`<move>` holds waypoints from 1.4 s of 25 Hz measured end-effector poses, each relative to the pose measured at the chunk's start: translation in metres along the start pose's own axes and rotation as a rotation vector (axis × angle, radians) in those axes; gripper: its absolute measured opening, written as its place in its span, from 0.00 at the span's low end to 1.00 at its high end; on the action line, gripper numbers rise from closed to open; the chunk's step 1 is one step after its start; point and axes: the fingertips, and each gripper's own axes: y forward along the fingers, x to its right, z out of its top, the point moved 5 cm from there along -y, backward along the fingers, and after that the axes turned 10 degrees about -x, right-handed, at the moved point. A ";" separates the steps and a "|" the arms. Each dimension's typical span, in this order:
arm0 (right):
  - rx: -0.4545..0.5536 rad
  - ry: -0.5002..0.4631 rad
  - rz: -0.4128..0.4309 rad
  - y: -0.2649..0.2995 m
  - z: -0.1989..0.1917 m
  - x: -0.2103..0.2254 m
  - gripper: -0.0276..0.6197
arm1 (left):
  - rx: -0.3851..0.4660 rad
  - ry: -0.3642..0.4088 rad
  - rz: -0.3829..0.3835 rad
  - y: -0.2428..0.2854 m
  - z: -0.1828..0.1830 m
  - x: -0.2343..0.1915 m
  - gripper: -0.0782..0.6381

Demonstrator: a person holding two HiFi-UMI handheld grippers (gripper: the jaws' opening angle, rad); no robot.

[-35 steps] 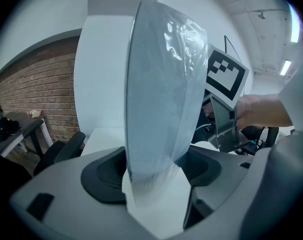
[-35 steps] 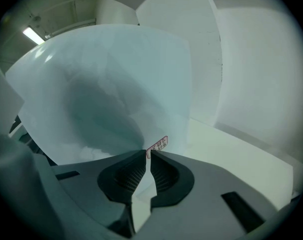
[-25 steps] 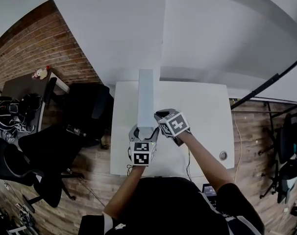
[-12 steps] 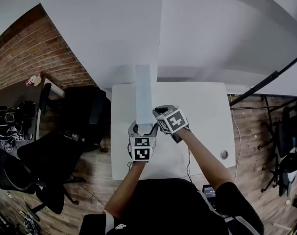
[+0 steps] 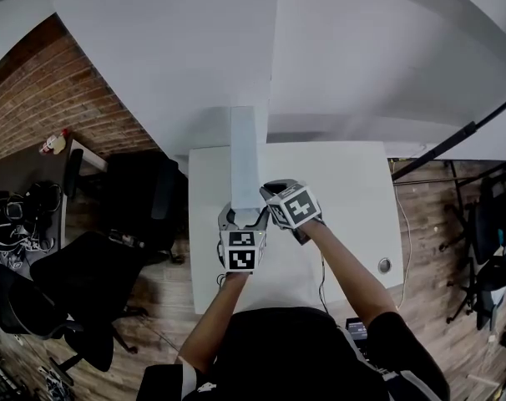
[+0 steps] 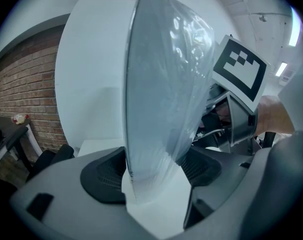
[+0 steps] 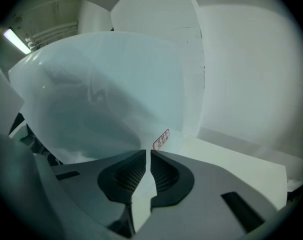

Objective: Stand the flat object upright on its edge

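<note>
Under the person's arms lies a white desk (image 5: 345, 190), with wooden floor around it. Nearest to the camera, the left gripper (image 5: 244, 220) pinches the near end of the flat object (image 5: 245, 157), a long pale panel wrapped in clear film. Its pads press on both faces, I think to carry the weight. Just beside it, the right gripper (image 5: 271, 199) has its jaws almost together on a thin part of the same end, probably to keep the panel from turning. The panel is held over the desk with its narrow edge toward the camera and reaches away from the person; whether it touches the desk I cannot tell. A small sticker with red border (image 7: 161, 140) sits on it, but the print is too small to read. Farther away stand black chairs (image 5: 78, 266) and a brick wall (image 5: 61, 98).
</note>
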 end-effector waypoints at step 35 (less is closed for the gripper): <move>0.024 -0.033 0.000 -0.035 -0.033 -0.015 0.14 | 0.032 0.013 0.037 -0.043 -0.022 0.017 0.57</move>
